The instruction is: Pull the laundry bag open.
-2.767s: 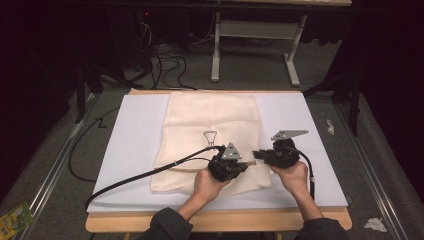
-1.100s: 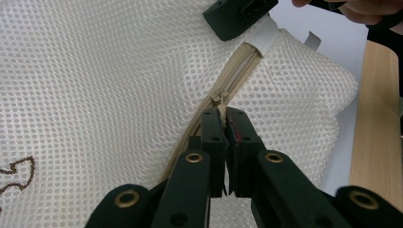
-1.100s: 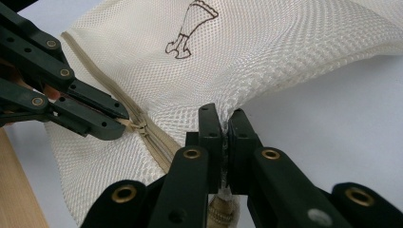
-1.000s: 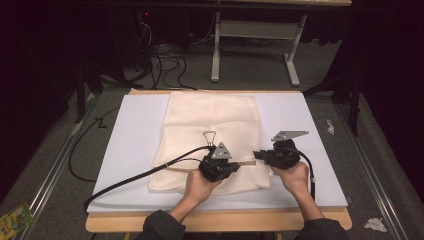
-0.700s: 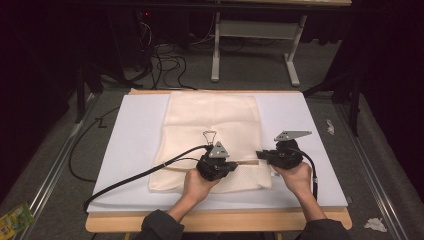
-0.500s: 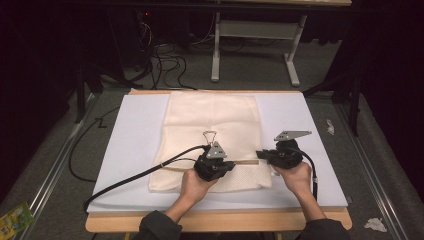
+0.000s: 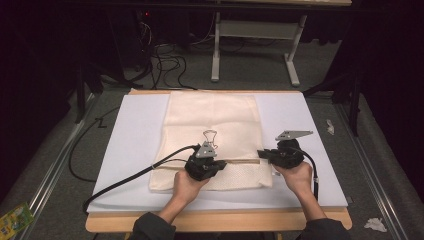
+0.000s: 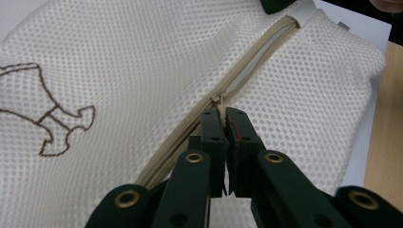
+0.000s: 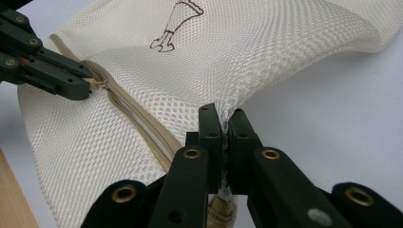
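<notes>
Mesh laundry bag [image 7: 215, 125] lies flat on the white mat [image 7: 135, 135] on the bench [image 7: 210, 221], mouth end toward the person. The zipper [image 8: 256, 61] runs across the near end of the bag, roughly side to side in the high view, and that is the axis the next move has to follow. Left gripper [image 7: 204, 166] sits mid-zipper, its fingers [image 8: 213, 128] pressed together on the small zipper tab [image 8: 219, 103]. Right gripper [image 7: 264, 154] is at the bag's right edge, its fingers [image 9: 209, 128] pinched shut on a bunch of mesh at the zipper's end, lifting that corner a little off the mat. In the left gripper view the track looks split and open between the tab and the right-hand end, and closed on the near side of the tab, though I can't be sure of that from this angle. So my read: left hand owns the slide, right hand is the anchor. Pull has to stay in line with the track, away from or toward the right gripper; any sideways drag would just ruck the mesh. The two grippers are near each other, with a short run of zipper between them. The bag looks flat and empty; I see nothing inside through the mesh. A brown clip-shaped logo [image 7: 210, 136] sits just beyond the left gripper.
</notes>
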A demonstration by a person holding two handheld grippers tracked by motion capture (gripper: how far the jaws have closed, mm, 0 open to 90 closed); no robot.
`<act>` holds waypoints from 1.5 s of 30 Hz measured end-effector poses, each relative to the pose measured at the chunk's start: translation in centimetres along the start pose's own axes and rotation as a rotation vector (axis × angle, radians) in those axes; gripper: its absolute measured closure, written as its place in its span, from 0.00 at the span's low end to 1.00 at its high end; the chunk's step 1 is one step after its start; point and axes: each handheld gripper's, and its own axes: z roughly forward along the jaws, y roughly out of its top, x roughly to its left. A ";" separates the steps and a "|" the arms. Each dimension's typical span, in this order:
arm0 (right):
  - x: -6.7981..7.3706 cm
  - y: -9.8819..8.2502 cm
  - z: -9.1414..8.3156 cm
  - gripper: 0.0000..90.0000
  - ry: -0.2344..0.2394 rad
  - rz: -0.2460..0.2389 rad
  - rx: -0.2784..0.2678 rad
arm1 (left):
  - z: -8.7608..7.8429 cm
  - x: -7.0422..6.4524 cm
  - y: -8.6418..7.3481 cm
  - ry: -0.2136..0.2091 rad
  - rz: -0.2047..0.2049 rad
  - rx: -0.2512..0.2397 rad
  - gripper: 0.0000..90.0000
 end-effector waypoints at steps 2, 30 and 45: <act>0.0 0.0 0.0 0.98 0.000 0.001 -0.003 | -0.2 0.1 -0.1 0.000 -0.001 -0.002 0.97; -0.1 -0.2 0.4 0.98 -0.011 0.003 -0.002 | -3.0 1.6 -1.9 0.060 -0.026 -0.024 0.97; -0.3 -0.2 0.5 0.98 -0.007 0.011 -0.008 | -4.8 2.8 -2.6 0.093 -0.061 -0.042 0.97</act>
